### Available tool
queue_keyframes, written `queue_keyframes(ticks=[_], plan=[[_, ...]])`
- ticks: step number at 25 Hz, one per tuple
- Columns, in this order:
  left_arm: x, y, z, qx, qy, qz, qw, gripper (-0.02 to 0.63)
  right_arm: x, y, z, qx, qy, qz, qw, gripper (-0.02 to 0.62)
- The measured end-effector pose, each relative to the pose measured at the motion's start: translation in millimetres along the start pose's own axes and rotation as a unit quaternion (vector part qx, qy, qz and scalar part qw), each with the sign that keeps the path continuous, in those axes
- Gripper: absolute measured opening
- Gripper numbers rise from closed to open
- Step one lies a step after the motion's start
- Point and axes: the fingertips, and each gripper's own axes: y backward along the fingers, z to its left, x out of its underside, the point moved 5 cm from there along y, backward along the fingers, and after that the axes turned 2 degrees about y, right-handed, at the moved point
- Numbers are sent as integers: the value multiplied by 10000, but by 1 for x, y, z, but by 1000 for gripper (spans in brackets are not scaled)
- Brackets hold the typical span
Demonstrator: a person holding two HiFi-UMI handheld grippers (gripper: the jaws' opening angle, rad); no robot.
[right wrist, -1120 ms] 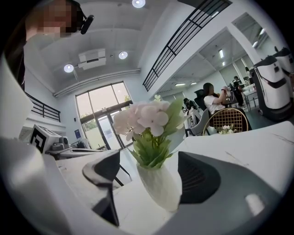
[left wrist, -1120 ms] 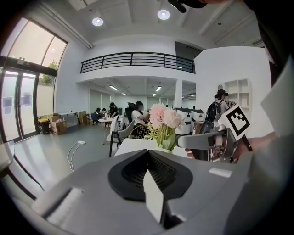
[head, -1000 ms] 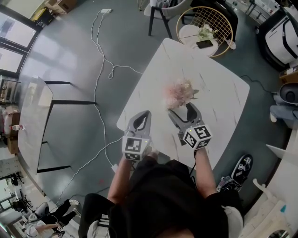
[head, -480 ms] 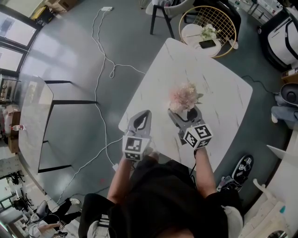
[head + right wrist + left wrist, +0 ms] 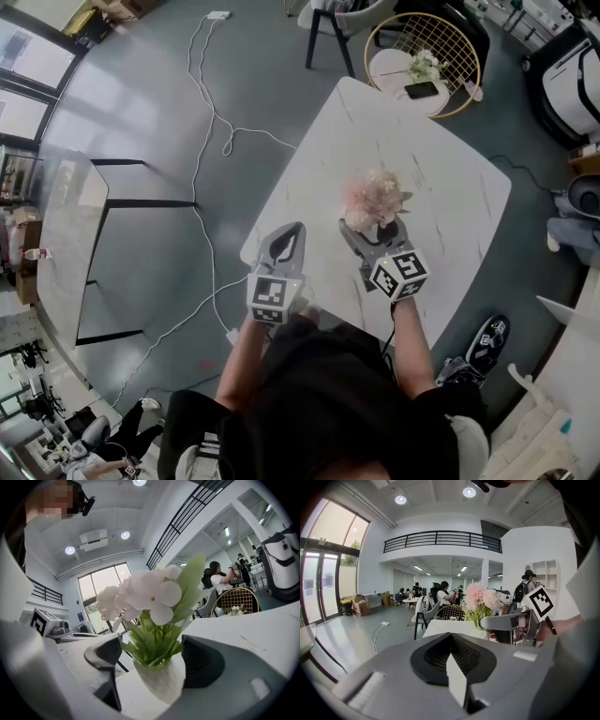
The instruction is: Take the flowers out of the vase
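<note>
Flowers (image 5: pixel 150 590) upright in vase (image 5: pixel 159 682), long axis vertical

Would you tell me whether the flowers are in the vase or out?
In. The flowers rise from the mouth of the vase, which stands upright between the open fingers of the right gripper.

Right gripper (image 5: pixel 154 660): advanced across the table over the last second. Vase (image 5: pixel 160 682): formerly ahead of the spread jaws, came to stand between them. Flowers (image 5: pixel 146 591): drew nearer the right gripper's camera, filling more of its view
</note>
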Motion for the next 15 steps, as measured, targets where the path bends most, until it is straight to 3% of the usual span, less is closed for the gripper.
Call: queue_keyframes(ticks=[10, 15], plan=[[1, 1, 4, -57, 30, 0, 10000, 6, -1, -4, 0, 59, 165, 75, 9998, 379], [0, 3, 3, -62, 40, -11, 10000, 6, -3, -1, 0, 132, 279, 109, 9995, 320]])
